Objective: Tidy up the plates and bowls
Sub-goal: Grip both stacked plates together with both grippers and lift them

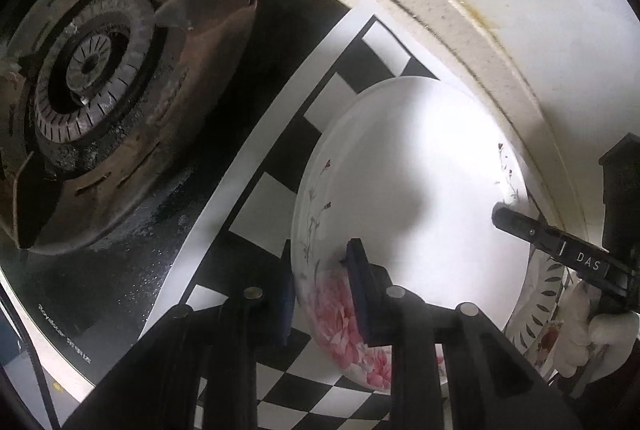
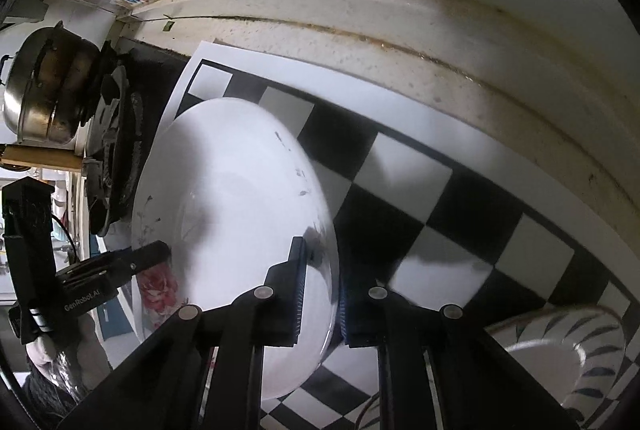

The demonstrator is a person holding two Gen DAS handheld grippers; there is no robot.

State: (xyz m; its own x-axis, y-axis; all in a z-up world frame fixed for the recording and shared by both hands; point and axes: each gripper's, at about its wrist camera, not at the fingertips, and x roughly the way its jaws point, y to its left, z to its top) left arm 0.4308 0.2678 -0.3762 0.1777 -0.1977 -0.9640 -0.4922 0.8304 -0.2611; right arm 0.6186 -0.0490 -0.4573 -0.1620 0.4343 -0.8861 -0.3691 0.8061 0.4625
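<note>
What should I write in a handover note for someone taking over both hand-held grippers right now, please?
Left hand-held gripper: shut on the rim of the white floral plate.
Right hand-held gripper: shut on the opposite rim of that plate.
The plate is held tilted over the checkerboard sheet, beside the gas burner.
A leaf-patterned plate sits at the right on the sheet.
Done: plate gripped by both.
Left: set it down, probably stacked with the leaf-patterned plate.

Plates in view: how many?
2. The floral plate is gripped on both edges by the left gripper and right gripper; the leaf-rimmed plate sits beside it, others possibly hidden.
</note>
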